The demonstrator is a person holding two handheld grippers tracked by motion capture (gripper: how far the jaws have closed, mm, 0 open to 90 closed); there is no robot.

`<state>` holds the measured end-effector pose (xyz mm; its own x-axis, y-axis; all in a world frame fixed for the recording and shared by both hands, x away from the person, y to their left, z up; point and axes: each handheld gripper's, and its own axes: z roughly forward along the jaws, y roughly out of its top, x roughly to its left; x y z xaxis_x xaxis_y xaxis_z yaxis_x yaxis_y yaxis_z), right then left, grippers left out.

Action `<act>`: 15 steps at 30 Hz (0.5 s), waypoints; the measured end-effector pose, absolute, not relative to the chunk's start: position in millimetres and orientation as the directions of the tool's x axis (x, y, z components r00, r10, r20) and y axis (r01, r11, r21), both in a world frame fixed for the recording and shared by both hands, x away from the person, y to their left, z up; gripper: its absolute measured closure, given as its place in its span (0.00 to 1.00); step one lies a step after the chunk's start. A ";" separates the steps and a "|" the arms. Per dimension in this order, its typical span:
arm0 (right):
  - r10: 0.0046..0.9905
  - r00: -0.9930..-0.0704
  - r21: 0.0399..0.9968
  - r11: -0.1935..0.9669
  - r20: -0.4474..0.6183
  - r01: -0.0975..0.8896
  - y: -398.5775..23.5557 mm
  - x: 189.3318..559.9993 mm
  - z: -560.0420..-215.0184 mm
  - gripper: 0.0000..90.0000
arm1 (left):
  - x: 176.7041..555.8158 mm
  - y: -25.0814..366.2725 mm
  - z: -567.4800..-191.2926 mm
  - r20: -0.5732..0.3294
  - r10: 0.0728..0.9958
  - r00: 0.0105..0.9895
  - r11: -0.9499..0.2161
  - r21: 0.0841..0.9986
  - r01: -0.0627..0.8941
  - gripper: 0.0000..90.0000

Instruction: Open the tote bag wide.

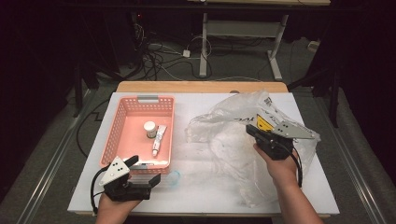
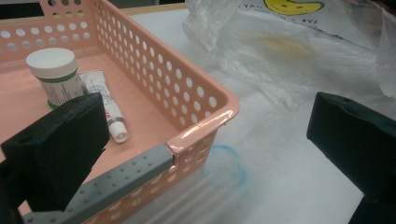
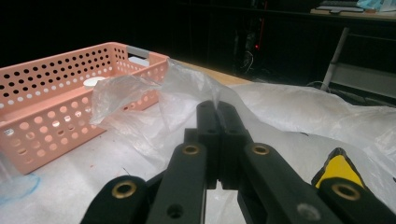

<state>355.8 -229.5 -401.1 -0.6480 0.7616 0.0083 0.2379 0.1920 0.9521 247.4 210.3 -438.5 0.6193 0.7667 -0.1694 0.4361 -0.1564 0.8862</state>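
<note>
A clear plastic bag (image 1: 224, 140) lies crumpled on the right half of the white table. My right gripper (image 1: 250, 128) is shut on a fold of its film. In the right gripper view the jaws (image 3: 217, 106) meet, and the film (image 3: 140, 102) rises from between their tips. My left gripper (image 1: 147, 171) stands open at the near right corner of the pink basket (image 1: 112, 135), with nothing between its jaws. In the left gripper view that corner (image 2: 187, 84) sits between the two pads. In the basket are a white jar (image 2: 53, 74) and a small tube (image 2: 109, 112).
A clear round thing with a blue edge (image 1: 173, 177) lies on the table just right of the basket's near corner. The bag carries a yellow and black label (image 3: 343, 168). Cables and table legs (image 1: 203, 51) stand on the floor beyond the far edge.
</note>
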 end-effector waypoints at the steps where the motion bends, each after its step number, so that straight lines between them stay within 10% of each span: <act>1: 0.762 -0.648 0.952 0.191 0.011 0.240 -229.2 355.9 -401.4 1.00 | 247.6 210.5 -438.0 -0.170 0.768 0.618 -0.158 0.885 0.439 0.00; 15: 0.751 -0.660 0.954 0.183 0.021 0.239 -232.3 356.7 -403.2 1.00 | 255.3 206.9 -423.1 -0.155 0.788 0.596 -0.153 0.889 0.432 0.00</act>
